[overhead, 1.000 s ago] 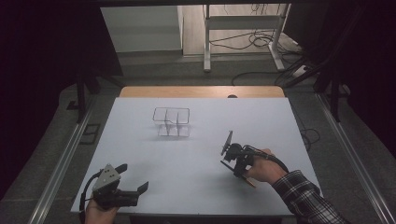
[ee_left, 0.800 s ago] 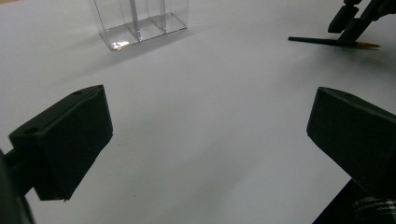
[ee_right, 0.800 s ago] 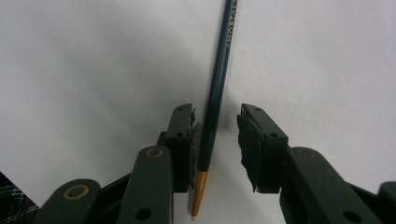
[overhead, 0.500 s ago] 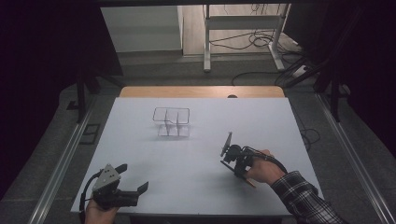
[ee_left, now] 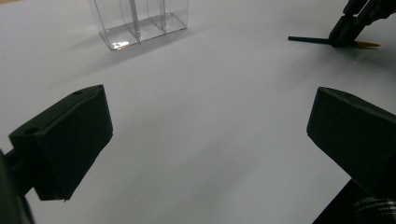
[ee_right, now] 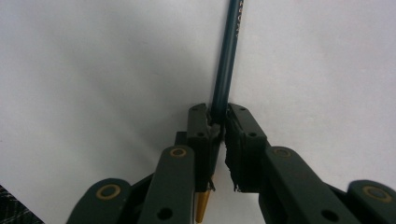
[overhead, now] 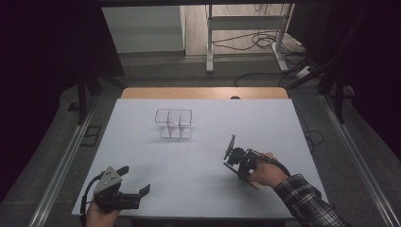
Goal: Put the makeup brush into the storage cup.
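1. The pencil (ee_right: 227, 56), dark teal with a yellowish end, lies on the white table (overhead: 198, 142), pinched between the pads of the right gripper (ee_right: 218, 122). Those jaws have just been closing, and the shaft now sits between them.
2. In the right gripper view the shaft runs up and away from the jaws over the bare tabletop, while the yellowish end pokes out below the pads (lettering on the shaft is too blurred to read).
3. From the high view the right gripper (overhead: 235, 161) rests low at the table's right side, with the pencil (overhead: 230, 146) slanting up and away from it; a hand and a plaid sleeve (overhead: 307, 201) come in behind.
4. The left gripper (overhead: 134, 182) is near the front-left edge, jaws wide apart with nothing between them.
5. A clear plastic organiser (overhead: 173, 124) with upright dividers stands near the table's middle, toward the far side, well apart from both grippers.
6. In the left gripper view the organiser (ee_left: 140, 23) is top left, and the right gripper with the pencil (ee_left: 308, 40) is top right.
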The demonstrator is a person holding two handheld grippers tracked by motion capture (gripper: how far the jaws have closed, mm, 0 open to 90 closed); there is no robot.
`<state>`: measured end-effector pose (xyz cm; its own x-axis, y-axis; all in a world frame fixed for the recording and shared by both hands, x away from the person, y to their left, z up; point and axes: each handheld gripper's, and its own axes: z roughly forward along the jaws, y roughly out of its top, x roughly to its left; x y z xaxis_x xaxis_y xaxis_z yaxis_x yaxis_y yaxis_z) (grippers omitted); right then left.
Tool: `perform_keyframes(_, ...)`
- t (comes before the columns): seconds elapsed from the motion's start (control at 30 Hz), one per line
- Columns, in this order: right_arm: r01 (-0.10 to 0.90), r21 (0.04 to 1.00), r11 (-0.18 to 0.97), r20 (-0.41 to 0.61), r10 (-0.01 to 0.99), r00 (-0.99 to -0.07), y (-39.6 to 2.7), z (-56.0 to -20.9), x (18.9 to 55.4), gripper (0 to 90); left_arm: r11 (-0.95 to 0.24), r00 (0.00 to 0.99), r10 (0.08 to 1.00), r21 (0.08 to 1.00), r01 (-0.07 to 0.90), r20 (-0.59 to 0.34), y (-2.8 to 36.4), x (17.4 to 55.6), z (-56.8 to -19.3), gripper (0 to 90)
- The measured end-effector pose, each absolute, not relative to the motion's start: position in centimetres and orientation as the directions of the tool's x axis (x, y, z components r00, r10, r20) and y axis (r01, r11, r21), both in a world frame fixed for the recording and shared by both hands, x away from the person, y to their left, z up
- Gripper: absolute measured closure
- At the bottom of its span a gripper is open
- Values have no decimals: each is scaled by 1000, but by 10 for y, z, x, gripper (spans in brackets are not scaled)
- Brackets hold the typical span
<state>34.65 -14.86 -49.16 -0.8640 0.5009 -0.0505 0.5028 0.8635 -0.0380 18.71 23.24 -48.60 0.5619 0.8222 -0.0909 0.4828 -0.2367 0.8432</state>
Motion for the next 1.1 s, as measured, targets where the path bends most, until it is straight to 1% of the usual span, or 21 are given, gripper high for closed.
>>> perform_keyframes(0.27,506,-40,862,-34,505,-863,-149,-492,348,831,-240,563,822,842,483,-89,232,187,-486,5)
perform_keyframes(0.4,515,-36,856,-29,514,-857,-149,-491,347,834,-235,561,822,843,484,-93,232,187,-486,5)
perform_keyframes(0.7,497,-36,867,-31,496,-868,-150,-484,346,835,-233,562,821,839,491,-101,232,187,-486,9)
perform_keyframes(0.9,490,-12,872,-33,490,-871,-151,-478,346,834,-227,563,819,836,500,-114,231,188,-485,8)
perform_keyframes(1.1,499,37,866,-23,500,-865,-153,-470,343,834,-215,560,819,835,507,-129,231,188,-485,0)
